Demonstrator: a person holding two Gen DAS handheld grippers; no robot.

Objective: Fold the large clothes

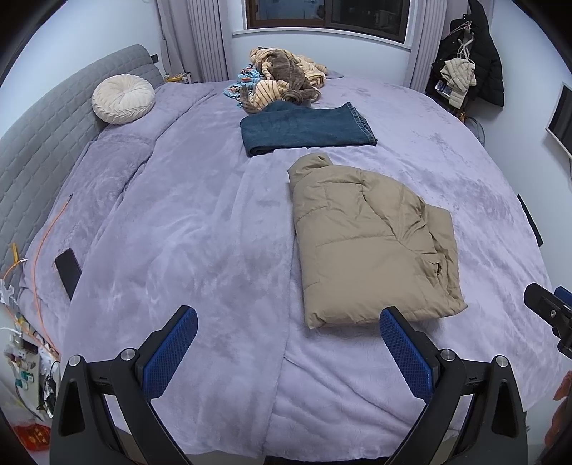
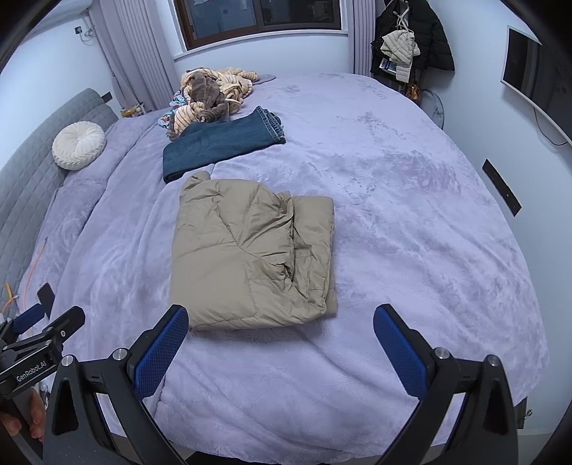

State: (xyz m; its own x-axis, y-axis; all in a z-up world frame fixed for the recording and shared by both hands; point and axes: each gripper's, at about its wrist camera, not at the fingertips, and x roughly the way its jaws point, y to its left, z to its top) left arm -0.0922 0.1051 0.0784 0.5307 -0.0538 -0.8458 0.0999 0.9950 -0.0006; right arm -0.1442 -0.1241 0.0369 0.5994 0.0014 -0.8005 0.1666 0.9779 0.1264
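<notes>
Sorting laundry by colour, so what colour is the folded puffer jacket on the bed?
Tan-beige, plain. The puffer jacket shows best in the right wrist view.

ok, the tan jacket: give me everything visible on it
The tan jacket is a puffy quilted piece, apparently a smooth nylon-like shell, folded into a rough rectangle with its collar at the far end and layered edges along its right side. It lies flat on the lilac blanket, just short of the folded jeans. Neither hand-held gripper touches it.

Room is filled by a bed (image 2: pixel 411 221) under a lilac plush cover. Grey quilted headboard (image 1: pixel 53 118) is set at bed's left, dark window (image 2: pixel 257 18) with pleated curtains beyond it, wall screen (image 2: pixel 532 75) right of bed.
</notes>
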